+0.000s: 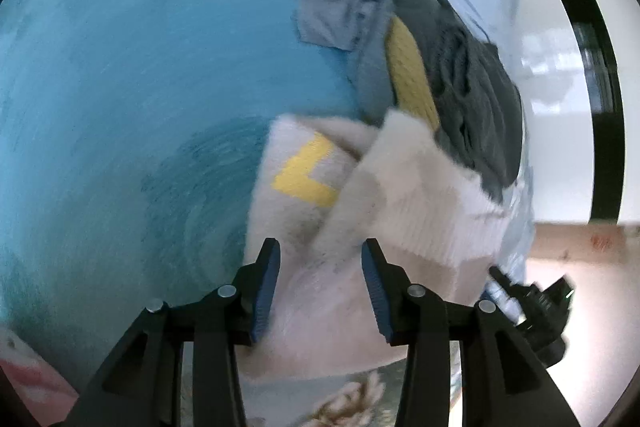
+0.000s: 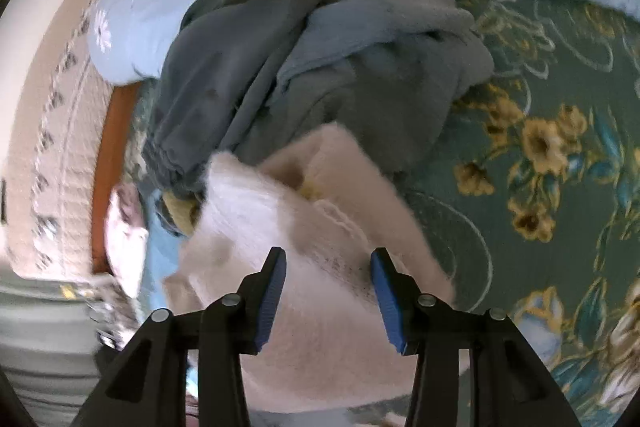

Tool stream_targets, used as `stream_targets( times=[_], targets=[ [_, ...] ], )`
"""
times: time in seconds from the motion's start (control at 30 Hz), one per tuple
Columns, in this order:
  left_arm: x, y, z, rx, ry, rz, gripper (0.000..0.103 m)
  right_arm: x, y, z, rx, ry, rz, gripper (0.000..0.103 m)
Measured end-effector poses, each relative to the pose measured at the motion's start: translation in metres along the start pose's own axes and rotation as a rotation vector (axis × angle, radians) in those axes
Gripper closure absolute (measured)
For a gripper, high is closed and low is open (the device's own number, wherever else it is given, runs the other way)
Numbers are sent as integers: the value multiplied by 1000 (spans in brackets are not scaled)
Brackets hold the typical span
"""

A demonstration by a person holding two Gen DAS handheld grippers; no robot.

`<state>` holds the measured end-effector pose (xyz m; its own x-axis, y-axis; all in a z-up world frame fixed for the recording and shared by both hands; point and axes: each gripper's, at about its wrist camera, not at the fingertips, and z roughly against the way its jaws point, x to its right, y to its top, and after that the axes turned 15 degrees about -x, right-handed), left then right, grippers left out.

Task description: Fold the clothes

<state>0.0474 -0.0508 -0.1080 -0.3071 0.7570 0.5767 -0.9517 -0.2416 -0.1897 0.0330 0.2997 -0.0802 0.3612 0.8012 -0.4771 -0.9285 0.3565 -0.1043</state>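
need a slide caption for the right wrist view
Open right gripper over a cream sweater, grey clothes piled behind.

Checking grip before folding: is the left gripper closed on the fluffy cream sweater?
No, the left gripper stands open, blue pads apart over the fluffy cream sweater.

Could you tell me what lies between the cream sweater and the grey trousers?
A yellow knit garment lies wedged between the cream sweater and the grey trousers, clearest in the left wrist view.
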Motion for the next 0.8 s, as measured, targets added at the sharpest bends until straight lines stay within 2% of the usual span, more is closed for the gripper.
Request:
stream_targets(
  times=[0.13,0.2,0.27,0.3,0.4,0.47,0.53,0.6,0.67,0.73,0.8],
  targets=[
    [-2,-6,-13,-2,46,-57,61,-9,0,-13,-4,-138,68,56],
    [-7,-9,-15,3,41,-68,63,-11,-2,-16,7,-178,83,59],
    [-12,-12,-16,7,35,-78,68,-14,-5,-15,21,-194,92,67],
    [-14,-13,-16,10,32,-84,73,-16,-6,-13,23,-194,94,75],
    [-7,-14,-10,42,42,-138,89,-20,-9,-2,53,-152,110,87],
    [-3,-16,-3,81,19,-170,91,-22,-12,11,96,-90,127,89],
    [-3,-21,10,135,-42,-189,91,-20,-15,23,146,-5,130,89],
    [-4,-22,21,177,-77,-192,91,-14,-14,30,178,40,117,89],
    [-6,-21,21,180,-74,-175,91,-9,-9,25,172,37,84,89],
    [-13,-15,10,137,-63,-136,91,-1,-1,12,137,24,49,90],
    [-19,-11,-4,91,-17,-100,91,5,1,-4,95,-26,31,90]
  ],
)
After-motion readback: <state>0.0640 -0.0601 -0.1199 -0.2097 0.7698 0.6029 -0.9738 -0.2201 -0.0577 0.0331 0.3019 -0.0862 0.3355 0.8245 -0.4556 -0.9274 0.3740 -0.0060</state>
